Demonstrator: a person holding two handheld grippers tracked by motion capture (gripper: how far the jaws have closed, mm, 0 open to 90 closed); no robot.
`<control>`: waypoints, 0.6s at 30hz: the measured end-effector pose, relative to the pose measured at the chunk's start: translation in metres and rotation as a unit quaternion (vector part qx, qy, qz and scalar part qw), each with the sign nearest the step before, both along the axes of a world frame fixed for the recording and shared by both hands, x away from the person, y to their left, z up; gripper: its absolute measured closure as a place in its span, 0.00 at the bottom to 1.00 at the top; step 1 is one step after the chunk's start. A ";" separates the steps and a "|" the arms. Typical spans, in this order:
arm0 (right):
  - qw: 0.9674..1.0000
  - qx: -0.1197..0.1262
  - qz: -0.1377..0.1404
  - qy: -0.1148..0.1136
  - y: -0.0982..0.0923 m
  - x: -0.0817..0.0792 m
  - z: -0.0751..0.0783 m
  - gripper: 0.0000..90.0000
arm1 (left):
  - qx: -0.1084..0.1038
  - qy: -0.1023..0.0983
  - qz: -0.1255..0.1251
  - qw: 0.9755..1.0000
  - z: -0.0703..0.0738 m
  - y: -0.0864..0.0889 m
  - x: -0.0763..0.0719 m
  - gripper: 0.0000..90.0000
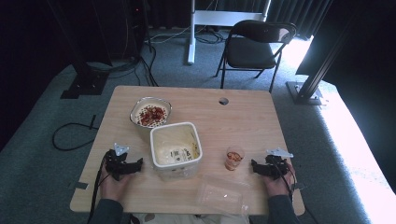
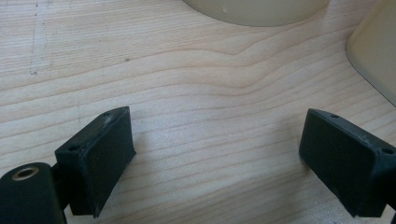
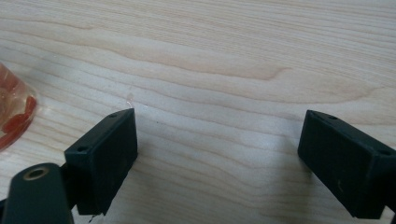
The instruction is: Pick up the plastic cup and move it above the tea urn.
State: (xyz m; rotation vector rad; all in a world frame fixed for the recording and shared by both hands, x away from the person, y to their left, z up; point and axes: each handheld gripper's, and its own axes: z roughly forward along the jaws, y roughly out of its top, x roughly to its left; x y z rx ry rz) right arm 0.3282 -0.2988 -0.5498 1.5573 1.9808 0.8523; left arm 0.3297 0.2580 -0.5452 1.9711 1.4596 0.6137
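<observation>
On the table (image 1: 243,107), the bowl (image 1: 150,113) is set just behind the square tub (image 1: 175,148). The small cup (image 1: 234,157) is placed right of the tub, the lid (image 1: 221,194) nearer the front edge

Strong daylight enters at the right of the high view and burns the carpet (image 1: 355,140) out to white, while the far left and the back sink into near black. The tabletop (image 1: 243,112) is evenly lit and slightly soft. In both gripper views the wood grain is crisp; the black fingers (image 2: 100,158) cast soft, faint shadows.
</observation>
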 end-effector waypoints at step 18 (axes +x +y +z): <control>0.999 0.018 0.006 -0.033 0.005 -0.036 0.035 0.34 | -0.001 0.000 0.003 1.000 0.000 -0.001 -0.001 0.12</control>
